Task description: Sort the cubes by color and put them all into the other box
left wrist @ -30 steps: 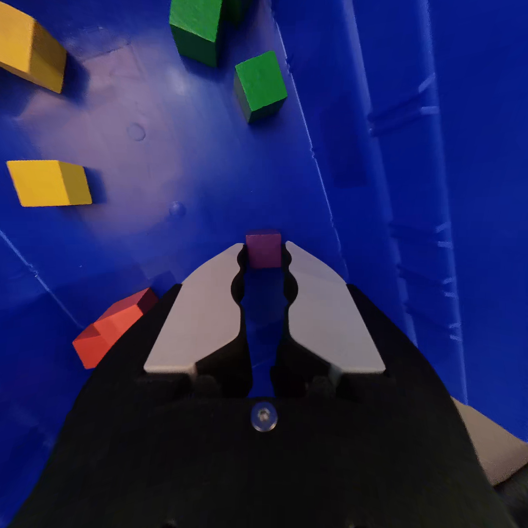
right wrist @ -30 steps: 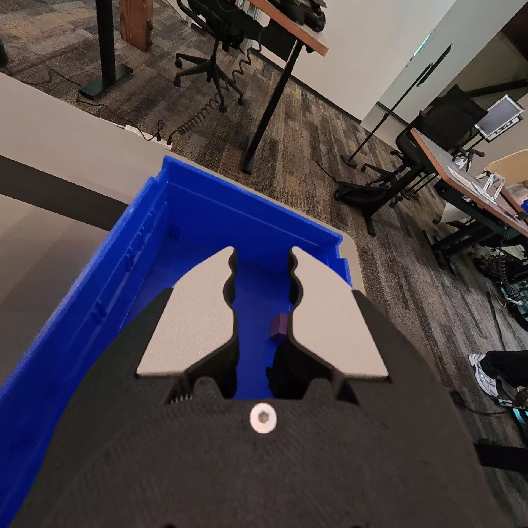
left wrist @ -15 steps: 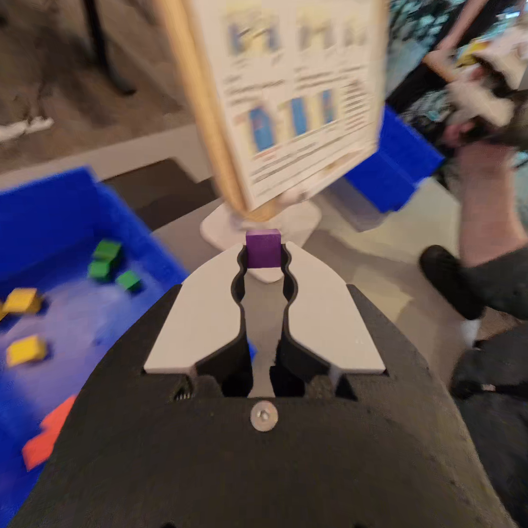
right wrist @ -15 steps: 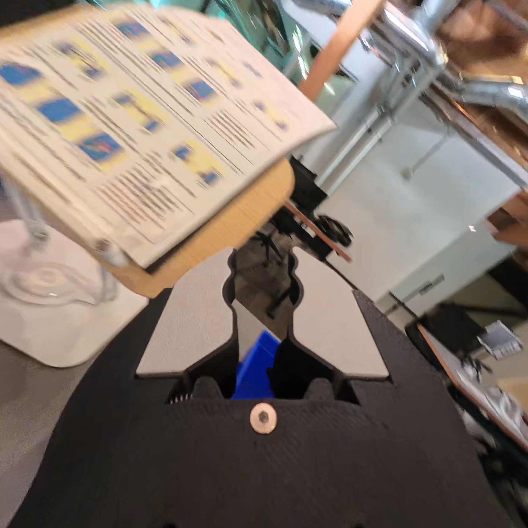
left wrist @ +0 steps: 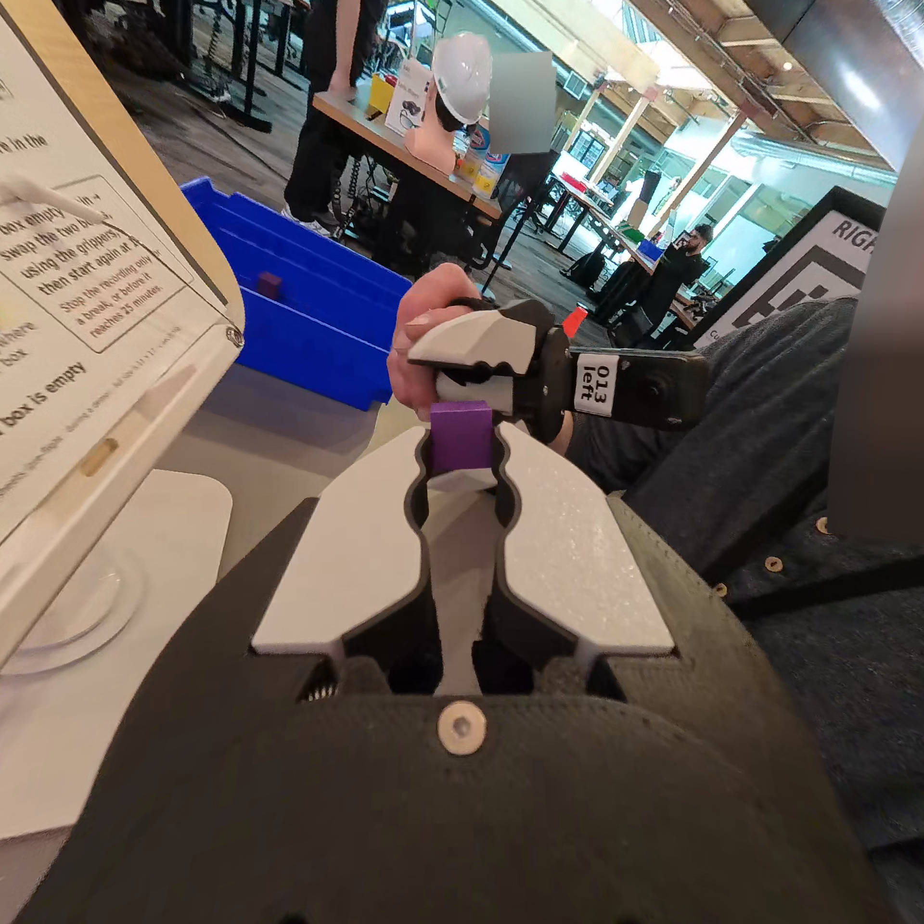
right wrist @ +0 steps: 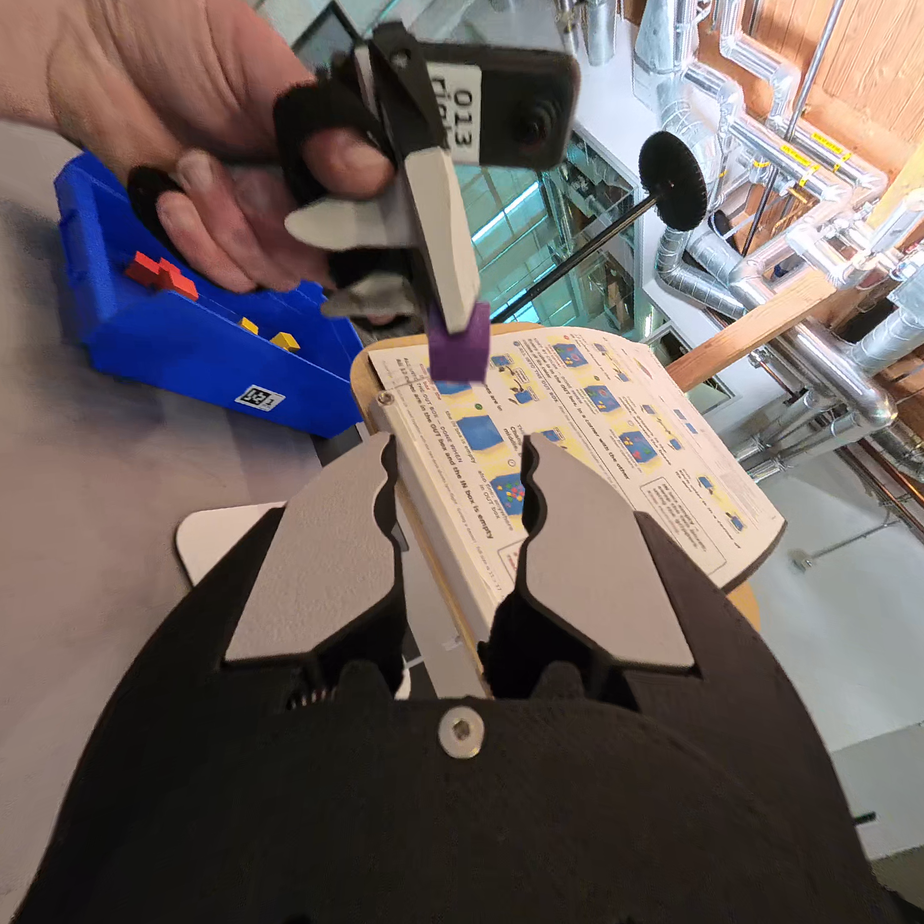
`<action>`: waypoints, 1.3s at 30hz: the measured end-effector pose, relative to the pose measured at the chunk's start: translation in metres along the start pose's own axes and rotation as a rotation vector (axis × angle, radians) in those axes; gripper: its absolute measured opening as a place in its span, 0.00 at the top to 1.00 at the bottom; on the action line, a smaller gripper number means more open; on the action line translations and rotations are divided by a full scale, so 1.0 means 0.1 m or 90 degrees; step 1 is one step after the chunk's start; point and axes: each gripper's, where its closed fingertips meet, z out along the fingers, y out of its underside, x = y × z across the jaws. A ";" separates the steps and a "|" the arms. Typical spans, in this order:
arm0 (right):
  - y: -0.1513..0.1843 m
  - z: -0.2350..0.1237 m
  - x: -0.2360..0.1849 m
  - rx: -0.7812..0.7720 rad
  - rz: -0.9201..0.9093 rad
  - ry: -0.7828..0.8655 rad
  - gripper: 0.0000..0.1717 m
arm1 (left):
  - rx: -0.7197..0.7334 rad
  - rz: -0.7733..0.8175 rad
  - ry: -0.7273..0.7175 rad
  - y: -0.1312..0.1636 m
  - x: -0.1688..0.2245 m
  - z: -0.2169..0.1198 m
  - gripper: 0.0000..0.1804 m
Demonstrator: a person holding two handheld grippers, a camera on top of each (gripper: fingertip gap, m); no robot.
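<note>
Each camera sits just behind its own claw, looking out along the fingers above the desk. The two face each other at close range; both catch the purple cube (left wrist: 460, 440) and the instruction board (right wrist: 575, 450) between them

The tilted white instruction sheet on its wooden board (right wrist: 575, 450) stands between the two blue plastic boxes (right wrist: 210, 350). The right gripper (left wrist: 425, 370) hangs just beyond the left gripper (left wrist: 461, 440). Bare grey surface (left wrist: 280, 450) lies below.

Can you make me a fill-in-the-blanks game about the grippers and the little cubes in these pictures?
1. The left hand-held gripper is squeezing a ____ cube.
2. The right hand-held gripper has its fingers apart and holds ____.
3. The blue box beside the instruction board has red and ____ cubes showing.

Missing words: purple; nothing; yellow
</note>
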 end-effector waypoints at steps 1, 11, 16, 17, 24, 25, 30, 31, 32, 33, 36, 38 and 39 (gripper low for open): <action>-0.03 -0.01 -0.02 0.011 -0.001 -0.003 0.73 | -0.003 -0.004 0.006 0.02 -0.01 0.06 0.88; -0.10 -0.03 -0.01 0.027 -0.031 0.034 0.86 | -0.013 -0.031 0.060 0.11 0.02 0.29 0.88; -0.11 -0.06 0.02 0.032 -0.034 0.030 0.87 | 0.006 -0.050 0.080 0.07 0.04 0.29 0.88; -0.10 -0.08 0.06 0.029 -0.037 0.031 0.87 | 0.019 -0.047 0.072 0.03 0.03 0.27 0.87; 0.76 -0.42 0.99 -0.136 0.034 0.123 0.87 | 0.067 -0.026 0.007 -0.11 -0.06 -0.02 0.93; 0.98 -0.52 1.16 -0.174 0.054 0.146 0.87 | 0.070 -0.019 -0.005 -0.12 -0.07 -0.06 0.93; 2.14 -1.22 1.71 -0.388 0.194 0.233 0.86 | 0.052 0.015 -0.077 -0.11 -0.16 -0.22 0.96; 2.34 -1.34 1.71 -0.418 0.229 0.229 0.87 | 0.052 0.019 -0.084 -0.11 -0.17 -0.25 0.96; 2.54 -1.44 1.69 -0.450 0.264 0.223 0.86 | 0.054 0.020 -0.091 -0.11 -0.19 -0.28 0.96; 2.72 -1.55 1.66 -0.487 0.290 0.222 0.86 | 0.056 0.018 -0.097 -0.11 -0.21 -0.30 0.96; 3.12 -1.75 1.50 -0.571 0.337 0.195 0.84 | 0.052 0.010 -0.130 -0.09 -0.31 -0.39 0.96; 3.28 -1.82 1.42 -0.598 0.391 0.190 0.78 | 0.049 0.009 -0.158 -0.07 -0.38 -0.46 0.96; 3.31 -1.85 1.43 -0.596 0.407 0.202 0.77 | 0.048 0.009 -0.170 -0.07 -0.41 -0.50 0.96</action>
